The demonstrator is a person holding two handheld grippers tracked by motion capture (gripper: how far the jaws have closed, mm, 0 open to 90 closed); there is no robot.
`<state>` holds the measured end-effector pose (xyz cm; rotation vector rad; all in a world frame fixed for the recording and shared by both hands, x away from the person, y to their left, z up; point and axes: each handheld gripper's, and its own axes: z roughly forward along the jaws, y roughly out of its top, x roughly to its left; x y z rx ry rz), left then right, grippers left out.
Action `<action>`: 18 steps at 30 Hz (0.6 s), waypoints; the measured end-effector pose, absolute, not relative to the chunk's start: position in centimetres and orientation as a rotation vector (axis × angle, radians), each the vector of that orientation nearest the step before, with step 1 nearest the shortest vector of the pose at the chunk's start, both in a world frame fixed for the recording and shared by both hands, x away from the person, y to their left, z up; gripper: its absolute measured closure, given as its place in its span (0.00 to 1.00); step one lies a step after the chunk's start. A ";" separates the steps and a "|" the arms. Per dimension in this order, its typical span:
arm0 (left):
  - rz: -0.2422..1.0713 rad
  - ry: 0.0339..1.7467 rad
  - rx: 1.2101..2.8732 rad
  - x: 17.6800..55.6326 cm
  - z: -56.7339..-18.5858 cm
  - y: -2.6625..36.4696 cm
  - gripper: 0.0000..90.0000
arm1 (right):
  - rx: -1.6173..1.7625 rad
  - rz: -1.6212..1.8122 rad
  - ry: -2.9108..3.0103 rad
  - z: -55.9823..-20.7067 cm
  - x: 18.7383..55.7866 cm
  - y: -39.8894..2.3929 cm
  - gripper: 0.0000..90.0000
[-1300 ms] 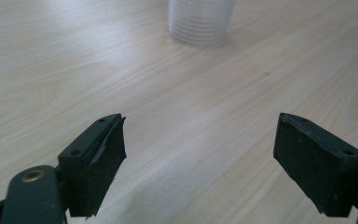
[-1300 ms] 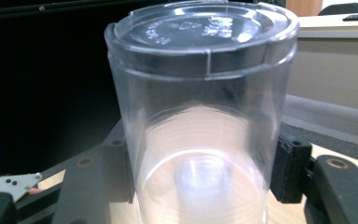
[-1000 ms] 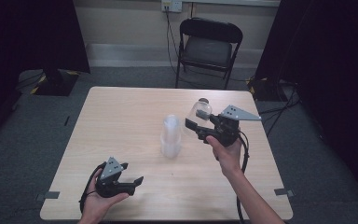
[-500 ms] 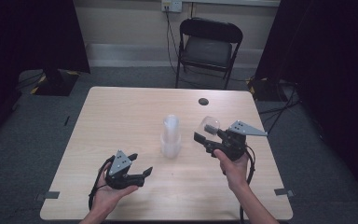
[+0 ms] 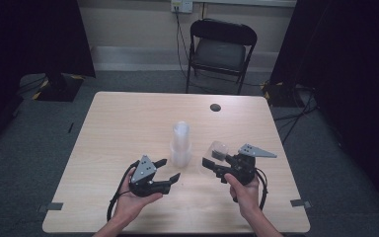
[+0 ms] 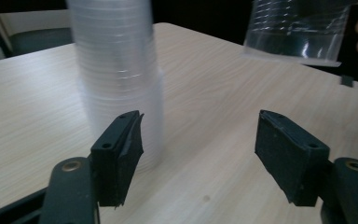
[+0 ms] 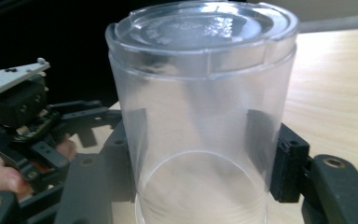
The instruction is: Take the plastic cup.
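- Clear plastic cup (image 5: 219, 149) sits clamped between the jaws of the right tool (image 5: 216, 167), right of centre in the high view, tilted with its closed end toward the upper left and held just above the surface (image 5: 128, 118).
- In the right gripper view the cup (image 7: 200, 112) stands upside down, closed base at the top of the frame, and both black pads press on its wall from either side.
- Stack of clear cups (image 5: 181, 144) stands upright on the surface near the middle of the high view, just left of the held cup and apart from it.
- Left tool (image 5: 170, 170) lies low over the surface at the lower centre-left of the high view, aimed toward the stack; its jaws stand apart and have just been closing, with nothing between them.
- In the left gripper view the stack (image 6: 116, 79) rises at the upper left, behind the left jaw; whether they touch I cannot tell. The held cup (image 6: 298, 28) hangs at the upper right.
- Black folding chair (image 5: 220, 49) stands beyond the surface, at the top centre of the high view.
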<state>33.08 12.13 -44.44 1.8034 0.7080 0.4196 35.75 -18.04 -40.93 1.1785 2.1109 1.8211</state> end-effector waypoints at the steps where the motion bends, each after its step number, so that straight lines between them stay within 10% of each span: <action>1: 0.424 0.704 1.803 33.0 -44.5 12.0 0.36 | 1.186 1.834 2.115 -41.1 35.7 -18.0 0.44; 18: 0.498 0.590 1.771 31.2 -45.2 10.9 0.53 | 1.304 2.073 2.204 -42.7 34.9 -15.7 0.46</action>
